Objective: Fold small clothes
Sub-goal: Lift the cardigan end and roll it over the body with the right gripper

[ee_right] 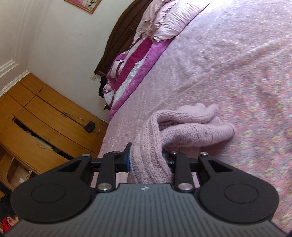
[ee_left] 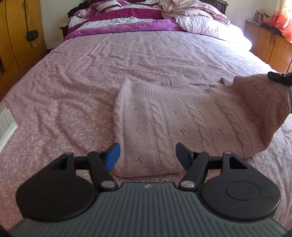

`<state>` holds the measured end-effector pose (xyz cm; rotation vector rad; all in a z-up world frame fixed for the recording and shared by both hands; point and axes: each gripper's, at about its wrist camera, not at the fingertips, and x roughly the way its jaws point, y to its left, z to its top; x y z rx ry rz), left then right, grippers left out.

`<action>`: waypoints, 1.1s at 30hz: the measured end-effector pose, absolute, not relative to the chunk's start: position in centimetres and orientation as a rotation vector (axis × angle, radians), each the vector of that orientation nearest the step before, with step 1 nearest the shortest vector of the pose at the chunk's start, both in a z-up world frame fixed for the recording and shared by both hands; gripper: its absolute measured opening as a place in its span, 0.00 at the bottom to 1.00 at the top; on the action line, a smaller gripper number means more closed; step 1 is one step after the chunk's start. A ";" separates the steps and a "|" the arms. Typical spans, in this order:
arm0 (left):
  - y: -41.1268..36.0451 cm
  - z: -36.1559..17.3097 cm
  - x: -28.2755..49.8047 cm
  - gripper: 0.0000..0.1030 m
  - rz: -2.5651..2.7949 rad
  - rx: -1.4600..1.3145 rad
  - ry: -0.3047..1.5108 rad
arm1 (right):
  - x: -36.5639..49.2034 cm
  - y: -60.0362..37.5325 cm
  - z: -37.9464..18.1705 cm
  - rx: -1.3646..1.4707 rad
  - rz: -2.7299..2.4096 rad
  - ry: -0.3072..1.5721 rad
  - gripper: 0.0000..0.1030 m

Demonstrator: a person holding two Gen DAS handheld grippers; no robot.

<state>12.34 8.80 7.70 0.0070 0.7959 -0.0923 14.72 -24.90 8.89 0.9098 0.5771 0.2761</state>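
Observation:
A pale pink knitted sweater (ee_left: 164, 116) lies spread on the flowered bedspread (ee_left: 63, 109). My left gripper (ee_left: 147, 156) hovers open over the sweater's near hem, nothing between its fingers. The sweater's right side is lifted off the bed, pulled up by my right gripper (ee_left: 279, 76), seen at the right edge. In the right wrist view, my right gripper (ee_right: 147, 160) is shut on a bunched fold of the sweater (ee_right: 182, 131), which drapes between the fingers and trails away onto the bed.
A rolled magenta and white quilt (ee_left: 124, 20) and pink pillows (ee_left: 197, 16) lie at the head of the bed. Wooden cabinets (ee_right: 42, 124) stand to the left, a low wooden unit (ee_left: 270, 43) to the right. A white paper (ee_left: 5, 127) lies at the bed's left edge.

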 end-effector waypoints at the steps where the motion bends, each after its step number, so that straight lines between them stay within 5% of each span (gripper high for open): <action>1: 9.0 7.8 12.4 0.66 -0.087 0.004 0.794 | 14.7 -24.4 9.1 0.909 0.278 0.578 0.29; 17: 12.2 7.9 14.0 0.66 -0.044 -0.030 0.772 | 16.4 -14.7 11.8 0.821 0.448 0.617 0.29; 29: 15.1 7.4 13.1 0.66 -0.018 -0.079 0.772 | 18.5 -5.0 8.2 0.721 0.493 0.752 0.29; 33: 15.6 7.1 12.9 0.66 -0.008 -0.089 0.780 | 18.4 -2.3 7.4 0.579 0.497 0.790 0.37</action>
